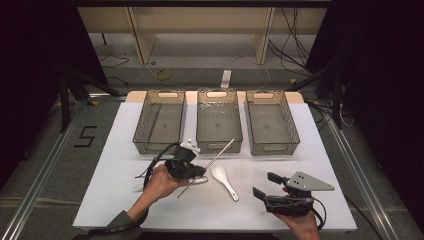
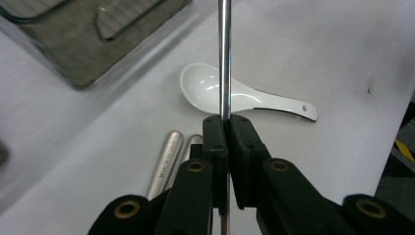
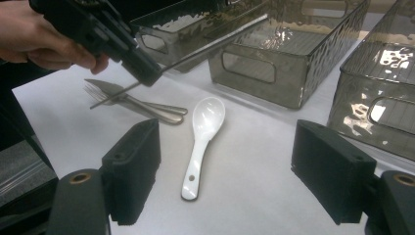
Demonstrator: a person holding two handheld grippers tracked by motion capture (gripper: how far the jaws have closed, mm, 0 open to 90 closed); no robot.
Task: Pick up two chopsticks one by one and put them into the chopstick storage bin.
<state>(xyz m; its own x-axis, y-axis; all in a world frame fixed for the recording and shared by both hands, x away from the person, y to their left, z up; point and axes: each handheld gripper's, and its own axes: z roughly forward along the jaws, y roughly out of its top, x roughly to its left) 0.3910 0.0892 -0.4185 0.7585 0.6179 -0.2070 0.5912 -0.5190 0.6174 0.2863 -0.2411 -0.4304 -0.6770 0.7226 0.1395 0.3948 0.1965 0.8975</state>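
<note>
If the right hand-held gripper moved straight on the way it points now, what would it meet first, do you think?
Probably the white spoon, which lies on the table between and beyond the open right hand-held gripper. Behind it stands the middle basket; depth is hard to judge.

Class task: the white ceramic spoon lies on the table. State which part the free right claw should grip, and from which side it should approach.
Grip the white spoon by its straight handle, near the middle, coming down from above with the jaws across it. The handle is narrow and lies flat, its end pointing towards the open right claw, whereas the bowl is wide and rounded. The forks lie apart to one side, and the left claw holds a metal rod above.
</note>
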